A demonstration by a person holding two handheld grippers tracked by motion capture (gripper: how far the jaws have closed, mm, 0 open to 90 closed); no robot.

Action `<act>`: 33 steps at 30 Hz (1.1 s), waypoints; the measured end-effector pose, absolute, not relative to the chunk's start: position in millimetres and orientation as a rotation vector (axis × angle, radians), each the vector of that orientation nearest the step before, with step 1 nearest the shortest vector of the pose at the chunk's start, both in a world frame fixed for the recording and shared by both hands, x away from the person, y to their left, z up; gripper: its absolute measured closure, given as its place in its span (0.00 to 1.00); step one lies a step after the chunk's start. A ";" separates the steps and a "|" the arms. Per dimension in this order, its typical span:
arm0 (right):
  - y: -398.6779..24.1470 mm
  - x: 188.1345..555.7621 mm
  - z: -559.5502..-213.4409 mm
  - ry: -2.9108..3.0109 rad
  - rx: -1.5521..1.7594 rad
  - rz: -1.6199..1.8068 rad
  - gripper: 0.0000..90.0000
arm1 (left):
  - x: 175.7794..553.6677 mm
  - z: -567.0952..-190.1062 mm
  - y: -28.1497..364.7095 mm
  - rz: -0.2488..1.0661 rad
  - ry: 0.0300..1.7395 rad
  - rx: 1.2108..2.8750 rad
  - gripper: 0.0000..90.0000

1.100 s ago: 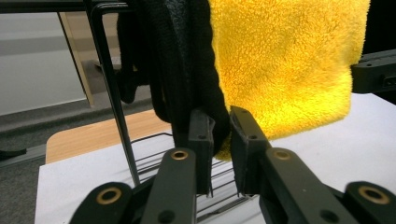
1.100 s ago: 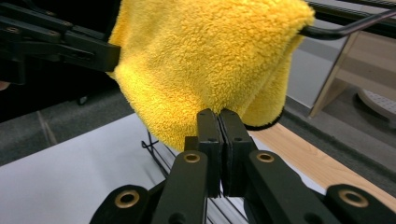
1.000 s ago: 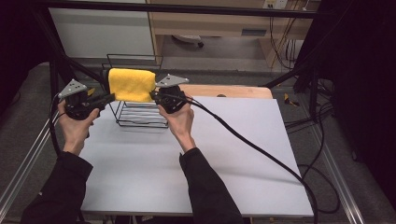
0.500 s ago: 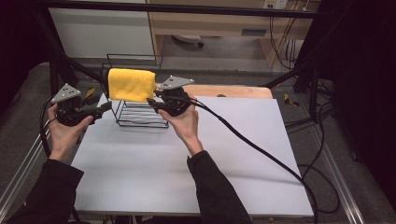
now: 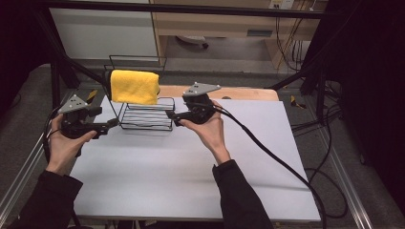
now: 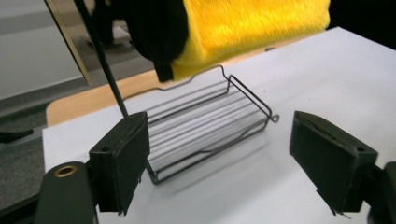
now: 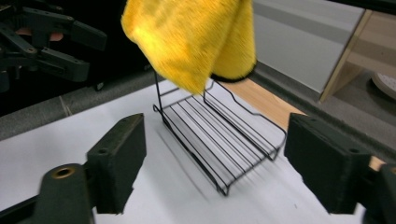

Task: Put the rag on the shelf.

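High view: yellow towel (image 5: 134, 87) is already draped over the wire rack (image 5: 145, 114), sitting between the left hand-held gripper (image 5: 112, 124) and right hand-held gripper (image 5: 171, 116), both off it.

Left gripper view: jaws have just been opening, nothing between them, towel ahead and above.

Right gripper view: same deal, jaws spread and empty. Hanging looks done; only backing away left, I'd say.

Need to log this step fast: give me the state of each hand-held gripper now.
Left hand-held gripper: open, jaws just been opening, holding nothing.
Right hand-held gripper: open, jaws just been opening, holding nothing.
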State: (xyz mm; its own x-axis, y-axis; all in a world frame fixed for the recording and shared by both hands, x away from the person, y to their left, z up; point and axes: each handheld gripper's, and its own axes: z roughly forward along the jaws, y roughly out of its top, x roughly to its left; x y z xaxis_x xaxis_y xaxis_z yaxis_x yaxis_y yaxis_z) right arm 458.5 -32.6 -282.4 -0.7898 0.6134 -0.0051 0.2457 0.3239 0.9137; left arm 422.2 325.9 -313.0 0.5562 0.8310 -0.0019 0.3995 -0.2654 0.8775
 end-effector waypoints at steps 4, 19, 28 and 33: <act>-56.9 453.2 -287.5 2.246 0.807 1.432 0.16 | 417.6 -321.3 320.1 0.571 0.999 1.907 0.19; -142.8 426.6 -335.4 2.235 0.942 1.396 0.05 | 402.4 -361.9 292.7 0.512 0.975 1.954 0.06; -183.1 410.9 -376.8 2.237 1.011 1.379 0.03 | 393.2 -397.2 282.1 0.467 0.985 1.973 0.04; -201.4 401.5 -400.0 2.261 1.049 1.357 0.01 | 387.0 -409.6 283.7 0.435 0.959 1.981 0.05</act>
State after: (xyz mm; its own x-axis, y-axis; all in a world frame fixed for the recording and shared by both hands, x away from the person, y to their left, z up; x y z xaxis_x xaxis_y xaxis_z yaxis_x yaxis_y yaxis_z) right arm 401.5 -201.4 -400.0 -0.6872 0.7186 0.1069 0.4324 0.2864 0.8550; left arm 387.0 283.7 -409.6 0.6424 0.7643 -0.0561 0.4608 -0.3267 0.8252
